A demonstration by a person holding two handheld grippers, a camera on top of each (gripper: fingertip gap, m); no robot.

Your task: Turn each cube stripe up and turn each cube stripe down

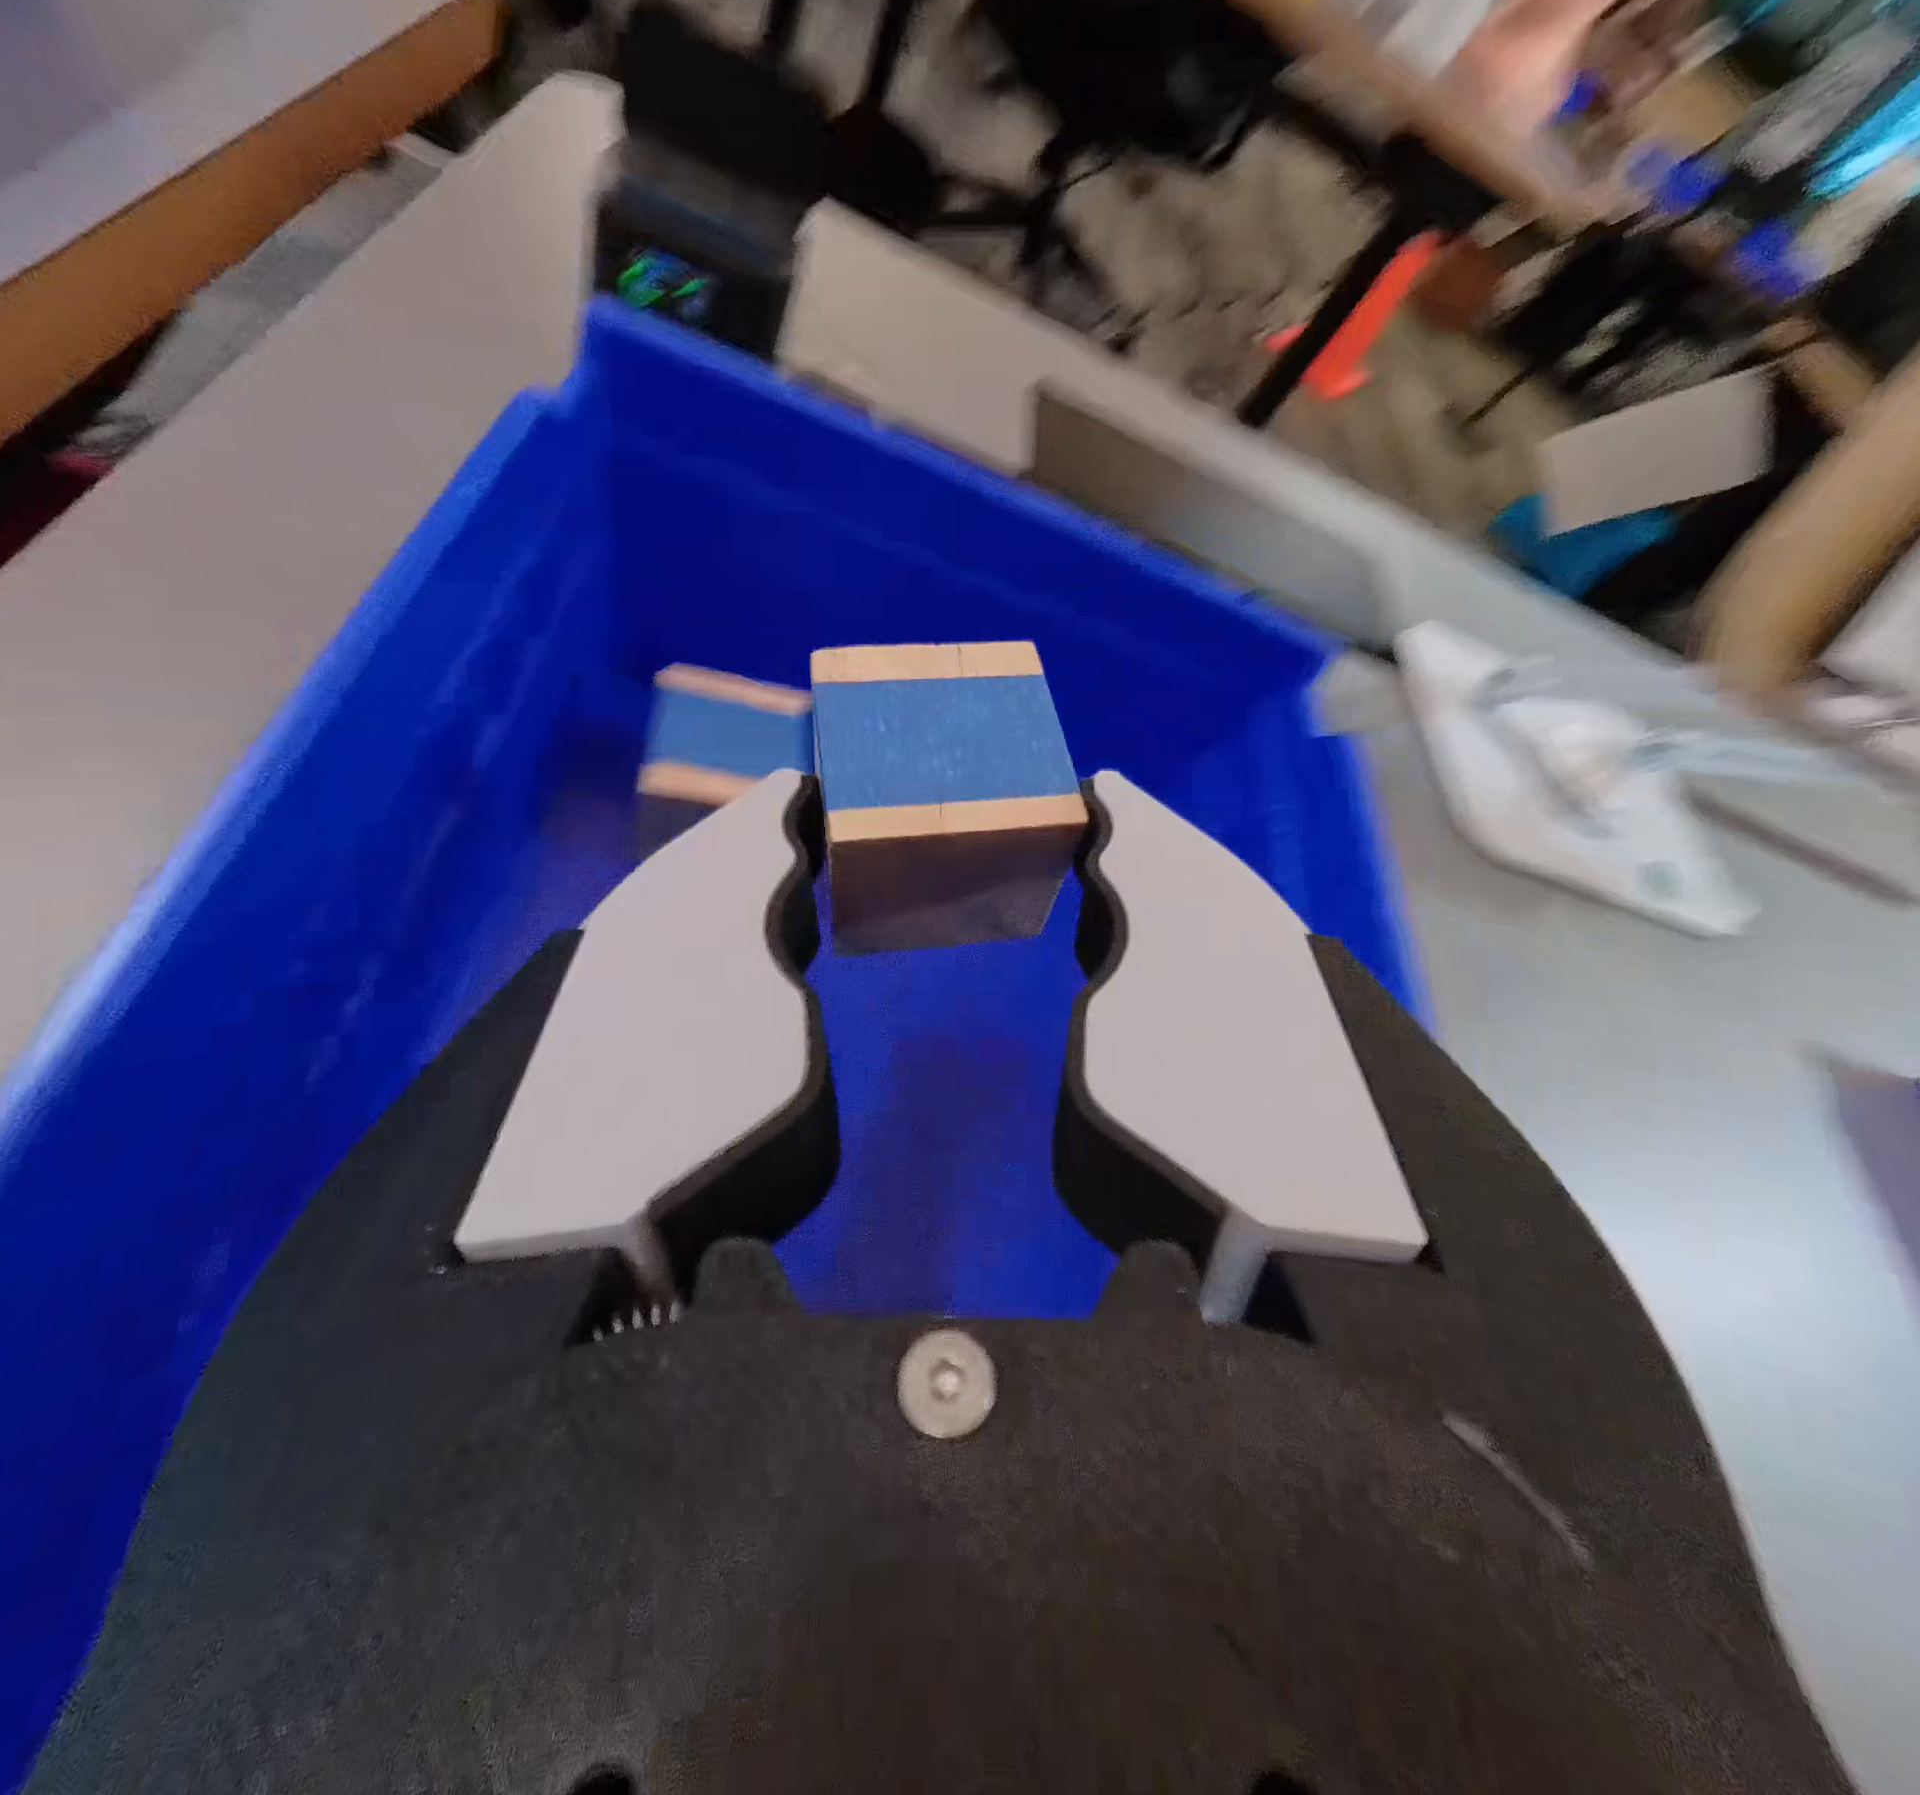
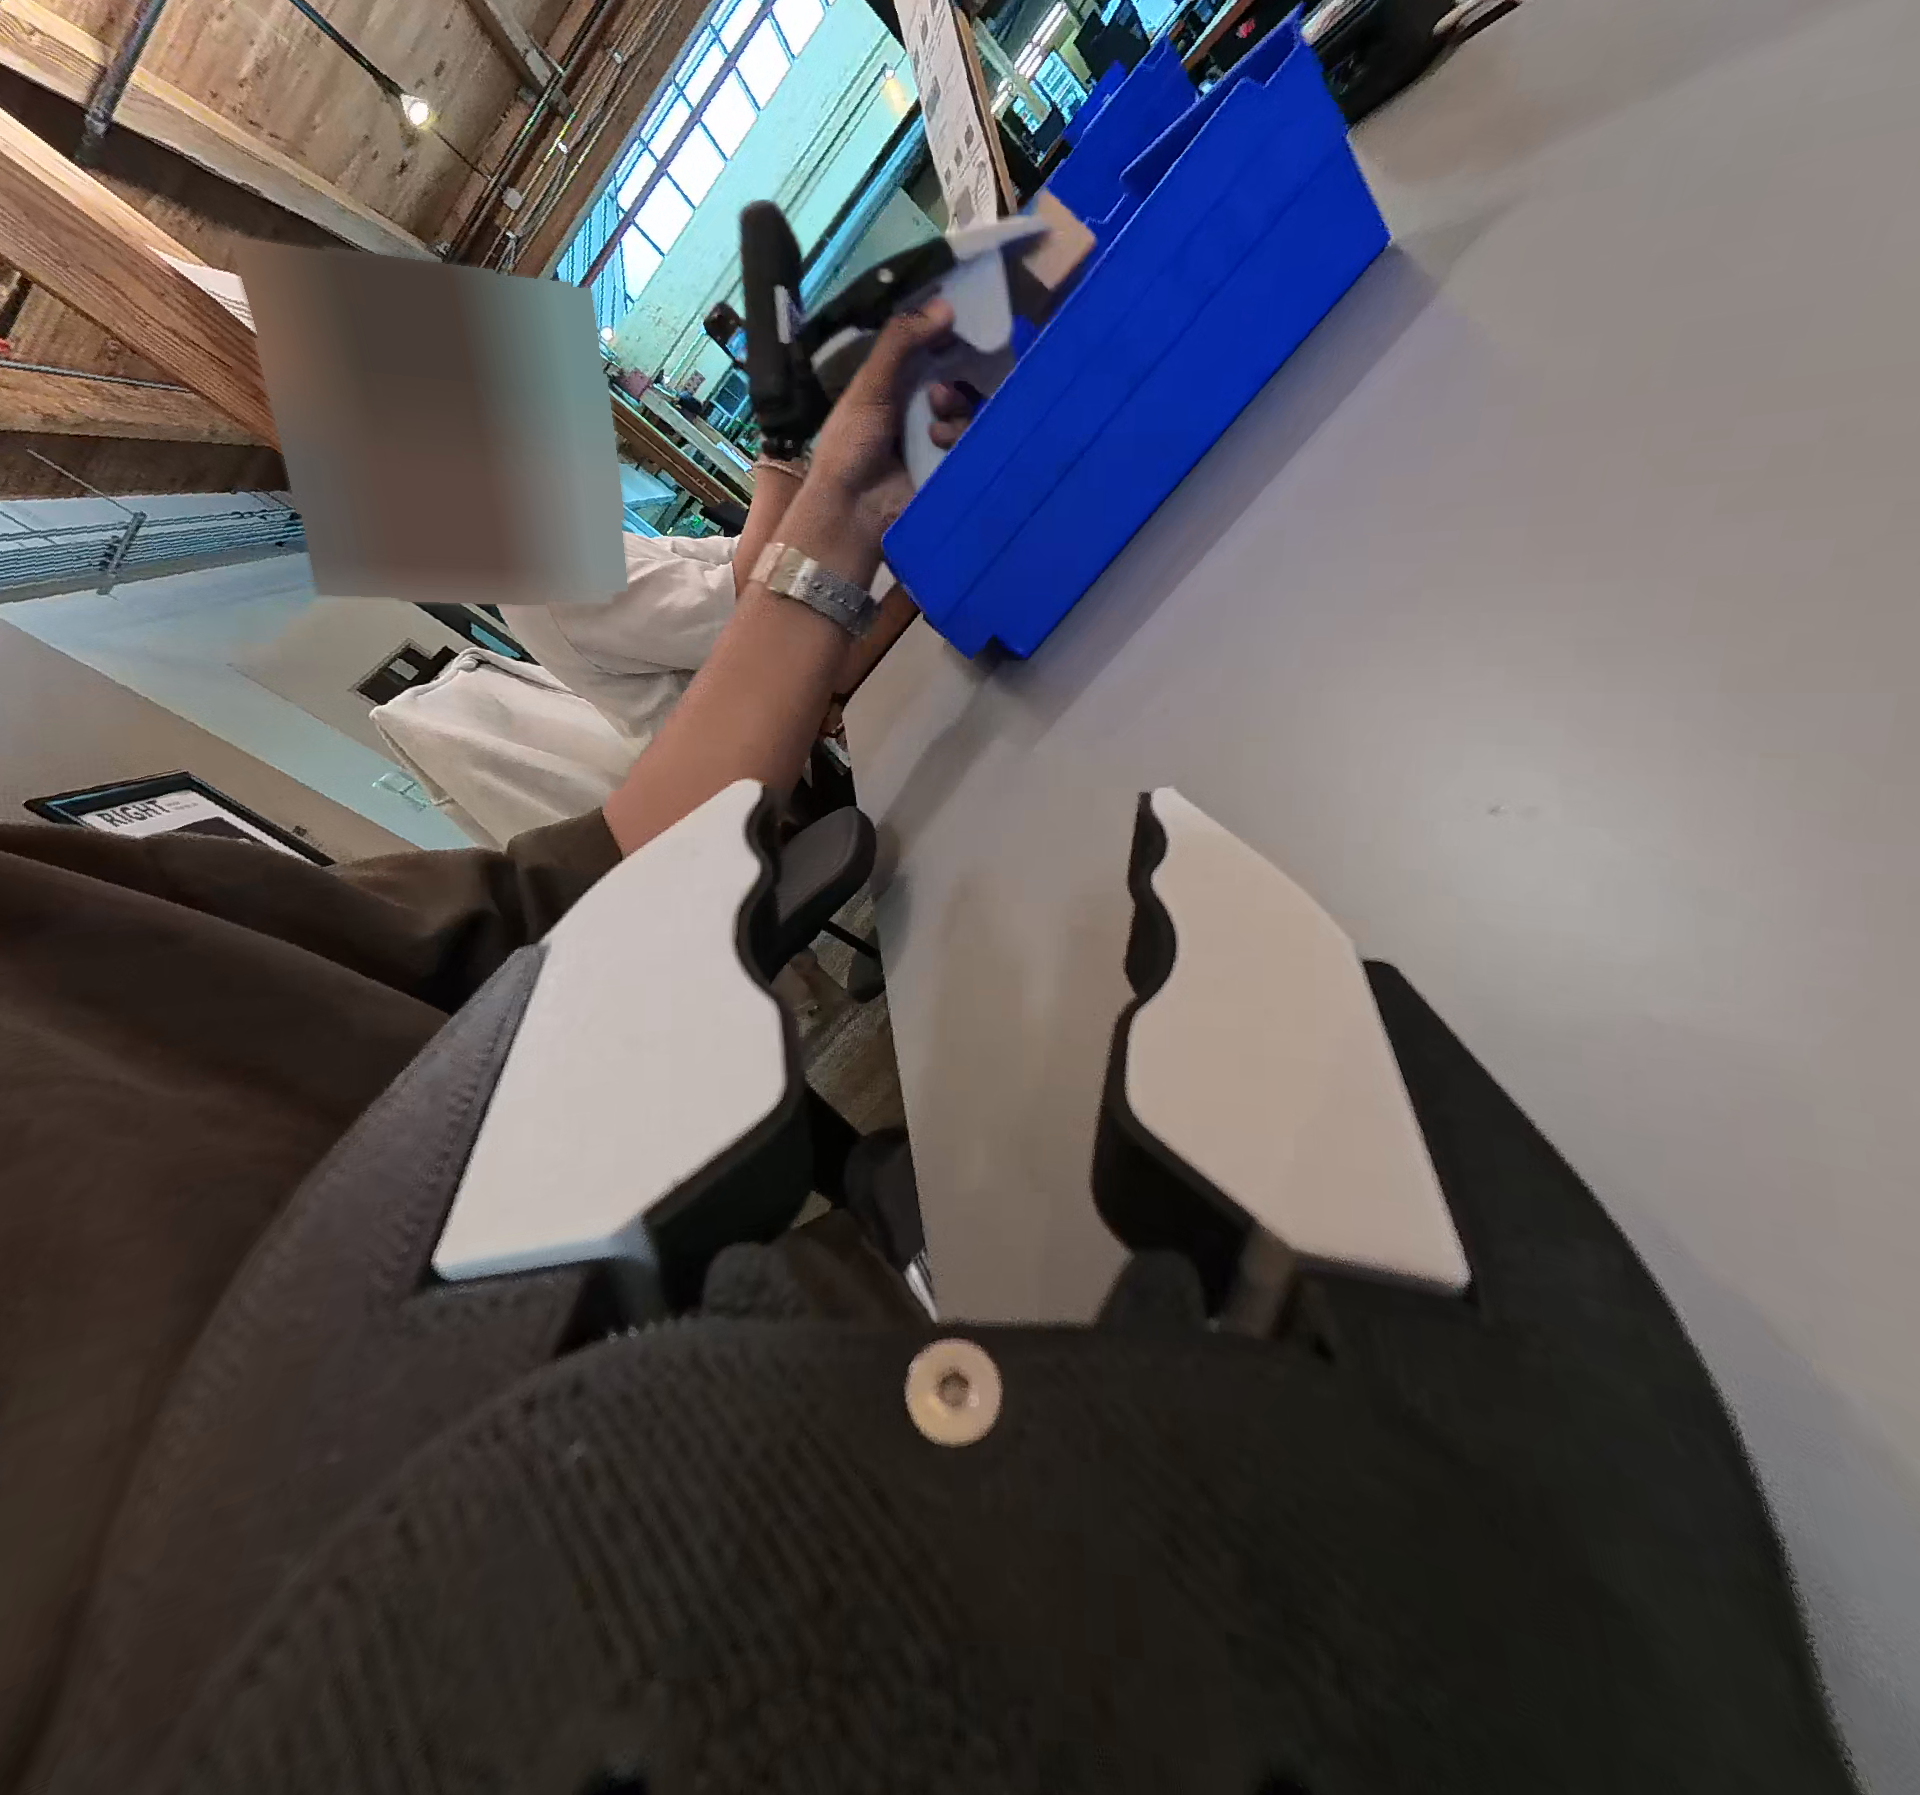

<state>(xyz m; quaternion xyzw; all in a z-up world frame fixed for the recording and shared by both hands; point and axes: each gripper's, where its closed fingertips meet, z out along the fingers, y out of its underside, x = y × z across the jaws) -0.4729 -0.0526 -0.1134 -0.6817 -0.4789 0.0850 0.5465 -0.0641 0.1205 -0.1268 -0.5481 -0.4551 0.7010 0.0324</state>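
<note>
Left gripper [image 1: 943, 815] clamps a wooden cube [image 1: 940, 789], blue stripe up, over the blue bin [image 1: 436, 665]; a second cube [image 1: 722, 737] lies far left. Next, probably set it down. Right gripper [image 2: 951, 846] idles agape over the grey table [image 2: 1558, 706]

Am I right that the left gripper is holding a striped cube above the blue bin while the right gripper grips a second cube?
Not quite: the right wrist view shows the right gripper open and empty above the grey table. The left gripper does hold the striped cube above the blue bin.
</note>
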